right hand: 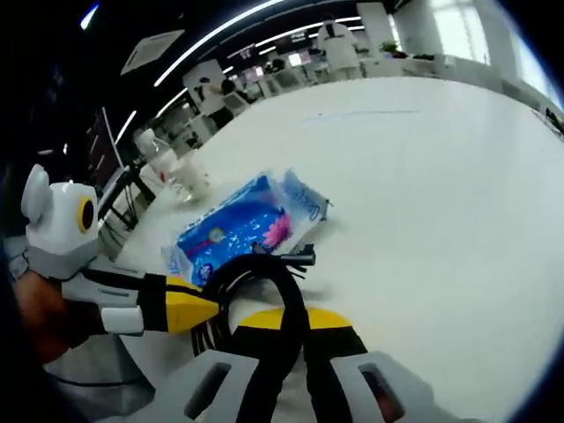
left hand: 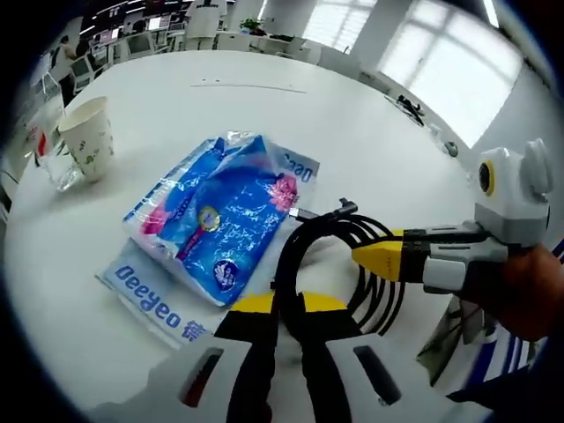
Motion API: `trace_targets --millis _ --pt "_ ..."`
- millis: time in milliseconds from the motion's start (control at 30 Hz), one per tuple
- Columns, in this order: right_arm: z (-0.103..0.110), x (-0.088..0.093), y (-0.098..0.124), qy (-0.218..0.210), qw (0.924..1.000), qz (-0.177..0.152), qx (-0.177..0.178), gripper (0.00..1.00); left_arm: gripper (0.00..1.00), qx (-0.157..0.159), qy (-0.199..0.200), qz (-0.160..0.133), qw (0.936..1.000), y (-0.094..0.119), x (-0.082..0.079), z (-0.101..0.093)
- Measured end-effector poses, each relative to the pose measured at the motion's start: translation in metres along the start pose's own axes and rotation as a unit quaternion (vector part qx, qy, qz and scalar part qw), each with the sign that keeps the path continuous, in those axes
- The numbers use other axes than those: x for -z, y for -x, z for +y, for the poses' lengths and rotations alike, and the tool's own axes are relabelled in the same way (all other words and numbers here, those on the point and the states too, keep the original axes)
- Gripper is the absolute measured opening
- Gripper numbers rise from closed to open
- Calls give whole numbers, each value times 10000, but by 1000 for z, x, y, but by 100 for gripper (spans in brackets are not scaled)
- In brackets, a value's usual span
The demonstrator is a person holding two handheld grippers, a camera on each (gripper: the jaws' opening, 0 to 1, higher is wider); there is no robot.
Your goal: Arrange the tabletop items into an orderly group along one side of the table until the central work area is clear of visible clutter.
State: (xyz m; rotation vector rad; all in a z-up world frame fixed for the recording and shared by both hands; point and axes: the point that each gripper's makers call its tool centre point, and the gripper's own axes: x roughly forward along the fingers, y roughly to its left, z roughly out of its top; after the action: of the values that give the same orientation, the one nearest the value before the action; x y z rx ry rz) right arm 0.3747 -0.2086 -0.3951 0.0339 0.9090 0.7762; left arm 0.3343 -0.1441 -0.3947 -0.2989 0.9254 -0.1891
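Observation:
A coil of black cable [left hand: 339, 231] lies at the near edge of the white table [left hand: 220, 106], beside a blue tissue pack [left hand: 220, 220] printed with pink flowers. In the left gripper view my left gripper [left hand: 288, 304] is shut on one loop of the coil, which runs down between its yellow-tipped jaws. My right gripper [left hand: 379, 261] comes in from the right and pinches the coil's other side. In the right gripper view the cable [right hand: 264, 264] arches up out of my right gripper [right hand: 295, 319], with the left gripper [right hand: 196, 310] at its left. The tissue pack [right hand: 247, 225] lies just beyond.
A paper cup [left hand: 88, 137] and a clear plastic container [left hand: 55, 163] stand near the table's left edge, past the tissue pack. Small dark items [left hand: 410, 107] sit at the far right rim. Some paper [left hand: 458, 335] hangs by the near right edge. Open white tabletop stretches behind.

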Motion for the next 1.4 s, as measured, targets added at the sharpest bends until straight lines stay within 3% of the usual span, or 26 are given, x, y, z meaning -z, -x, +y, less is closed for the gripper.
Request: trace_targets --millis 467,600,767,1000,1400 --pt "-44 -9 17 -265 9992 -163 258 3 3 319 -361 2 9988 -22 -17 -36" --pt "-62 -15 21 -343 9986 -222 349 3 3 429 -253 -27 9988 -30 -25 -46" --pt "-79 -25 22 -425 9979 -257 422 2 3 476 -441 -41 9979 -40 -39 -60" --pt "-96 -36 15 -565 9971 -269 422 2 3 451 -184 -105 9988 -55 -50 -59" --pt "-99 -42 7 -633 9973 -88 356 3 3 312 184 -132 9993 -70 -62 -53"
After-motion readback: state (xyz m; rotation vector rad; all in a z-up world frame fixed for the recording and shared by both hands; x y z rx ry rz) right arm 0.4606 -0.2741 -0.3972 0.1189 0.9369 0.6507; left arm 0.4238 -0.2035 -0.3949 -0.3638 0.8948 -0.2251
